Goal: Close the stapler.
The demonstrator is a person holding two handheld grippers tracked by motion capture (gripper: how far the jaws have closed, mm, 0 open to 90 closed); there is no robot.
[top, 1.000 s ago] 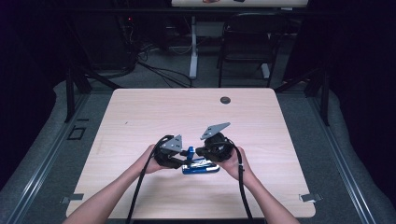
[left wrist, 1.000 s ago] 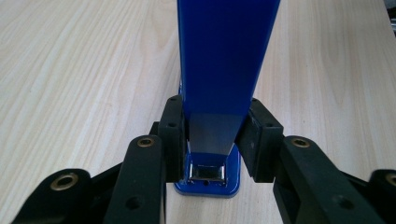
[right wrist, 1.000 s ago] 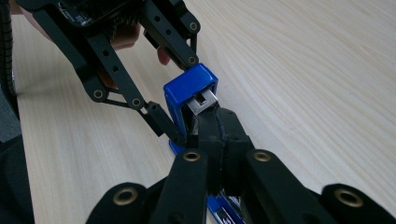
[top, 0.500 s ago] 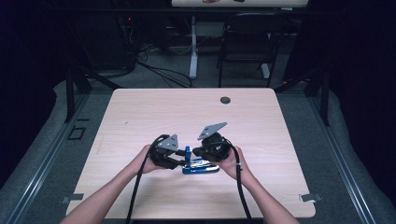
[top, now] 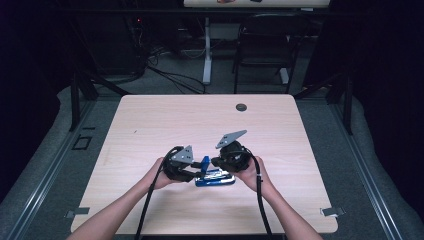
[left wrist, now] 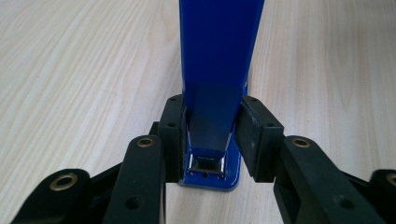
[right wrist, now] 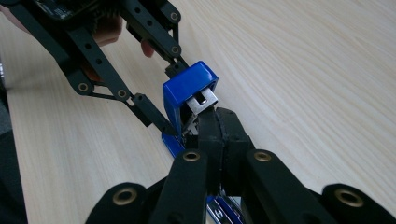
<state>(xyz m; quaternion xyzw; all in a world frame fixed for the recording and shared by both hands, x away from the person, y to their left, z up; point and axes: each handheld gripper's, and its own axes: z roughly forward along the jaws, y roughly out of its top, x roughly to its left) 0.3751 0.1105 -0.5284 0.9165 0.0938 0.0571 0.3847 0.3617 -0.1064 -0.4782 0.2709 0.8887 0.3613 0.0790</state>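
A blue stapler (top: 216, 179) lies near the table's front middle, with its top arm swung up (left wrist: 217, 56). My left gripper (top: 198, 168) comes in from the left. Its jaws have just closed a little, and its pads (left wrist: 173, 133) press on both sides of the raised blue arm. My right gripper (top: 216, 167) comes in from the right, its pads (right wrist: 219, 123) shut flat against each other. Their tips rest at the silver metal magazine (right wrist: 201, 100) under the blue cap (right wrist: 187, 86). I see nothing between the right pads.
The light wooden table (top: 150, 125) has a black grommet (top: 241, 107) near its far edge. Beyond the table stand a dark chair (top: 265, 45) and a white desk leg (top: 206, 50), with cables on the floor.
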